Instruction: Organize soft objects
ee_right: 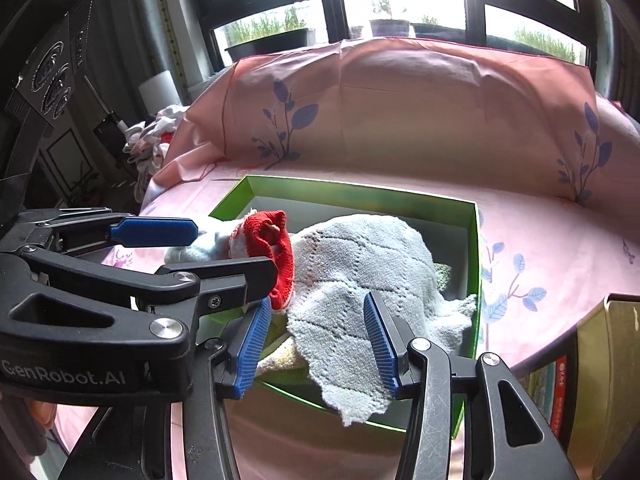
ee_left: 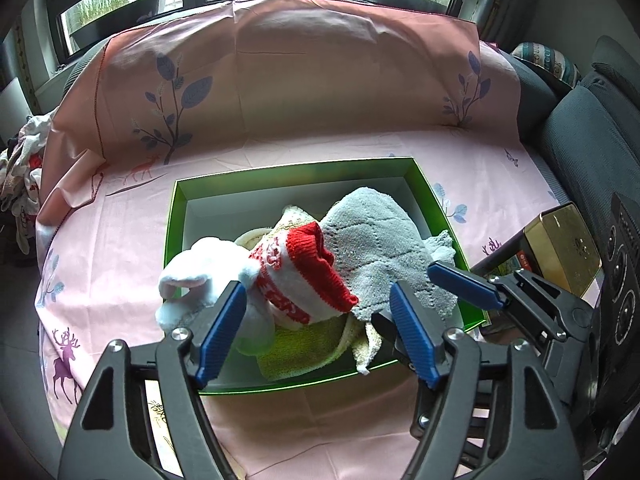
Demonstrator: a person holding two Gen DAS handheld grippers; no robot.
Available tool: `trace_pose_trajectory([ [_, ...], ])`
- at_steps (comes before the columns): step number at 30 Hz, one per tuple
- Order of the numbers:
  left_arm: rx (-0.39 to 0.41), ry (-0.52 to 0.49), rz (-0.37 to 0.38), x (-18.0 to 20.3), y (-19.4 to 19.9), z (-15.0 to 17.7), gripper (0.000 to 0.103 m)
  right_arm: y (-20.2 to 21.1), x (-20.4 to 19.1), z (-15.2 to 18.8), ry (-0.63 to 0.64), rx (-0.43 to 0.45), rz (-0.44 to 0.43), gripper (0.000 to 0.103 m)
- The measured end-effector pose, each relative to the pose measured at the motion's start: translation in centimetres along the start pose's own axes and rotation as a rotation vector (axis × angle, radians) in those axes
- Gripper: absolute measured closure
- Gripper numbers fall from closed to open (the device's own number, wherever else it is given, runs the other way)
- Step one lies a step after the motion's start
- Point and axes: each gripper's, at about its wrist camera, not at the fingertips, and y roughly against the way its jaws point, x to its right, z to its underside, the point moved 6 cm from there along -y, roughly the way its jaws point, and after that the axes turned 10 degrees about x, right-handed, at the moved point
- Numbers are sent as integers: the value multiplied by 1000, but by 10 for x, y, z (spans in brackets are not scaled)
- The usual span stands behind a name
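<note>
A green box [ee_left: 178, 216] [ee_right: 472, 264] sits on the pink cloth and holds a pile of soft things. A grey knit cloth [ee_left: 380, 240] [ee_right: 352, 280] lies on top, draped over the box's near right edge. A red and white knit hat [ee_left: 304, 276] [ee_right: 276, 240] lies beside it, next to a white plush piece [ee_left: 196, 280]. A yellow-green knit [ee_left: 304, 348] lies underneath. My left gripper [ee_left: 316, 320] is open above the box's near side. My right gripper [ee_right: 316, 332] is open with the grey cloth between its fingers; it also shows in the left wrist view [ee_left: 464, 284].
A pink sheet [ee_left: 320, 80] with leaf and deer prints covers the sofa seat and back. A gold box [ee_left: 564, 248] [ee_right: 600, 368] stands at the right of the green box. A heap of clothes [ee_left: 24, 172] [ee_right: 152, 140] lies at the far left. Windows are behind.
</note>
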Motion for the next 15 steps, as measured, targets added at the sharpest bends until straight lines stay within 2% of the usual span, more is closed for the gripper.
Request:
trace_pose_trajectory([
  [2,8,-3,-11,0,7,3,28,9,1,0,-5,9,22,31],
  [4,13,-2,-26,0,13,7,25,18,3,1,-11,12,40,31],
  [6,19,3,-30,-1,20,11,18,26,3,3,-18,8,55,31],
  [10,30,3,-57,-3,34,19,18,43,3,5,-18,2,89,28],
  [12,34,14,-60,-5,41,23,17,51,2,7,-17,1,97,22],
  [15,34,32,-67,-7,52,29,17,61,2,10,-12,-9,123,21],
])
